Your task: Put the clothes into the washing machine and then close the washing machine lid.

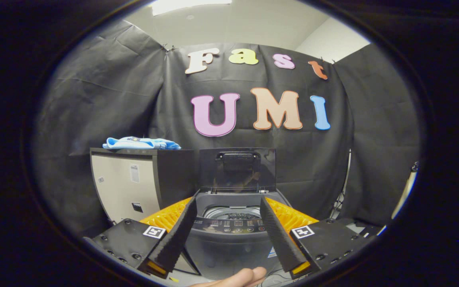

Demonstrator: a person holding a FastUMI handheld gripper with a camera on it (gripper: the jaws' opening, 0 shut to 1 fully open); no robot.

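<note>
- Two fingers of the hand-held gripper (228,205) point forward, spread wide with nothing between their ribbed pads (175,235); the jaws are released; a person's hand (235,278) shows just below them
- Just ahead of and between the fingers stands a small dark grey top-loading washing machine (231,247) of smooth plastic; its glossy black lid (237,169) is raised upright at the back, with a moulded handle near its top edge
- The machine's ribbed metal drum (231,212) is open to view; I cannot tell what lies inside
- Beside the machine stands a beige-and-black box-shaped cabinet (128,185); a crumpled light blue cloth garment (142,143) lies on its top, well beyond the fingers
</note>
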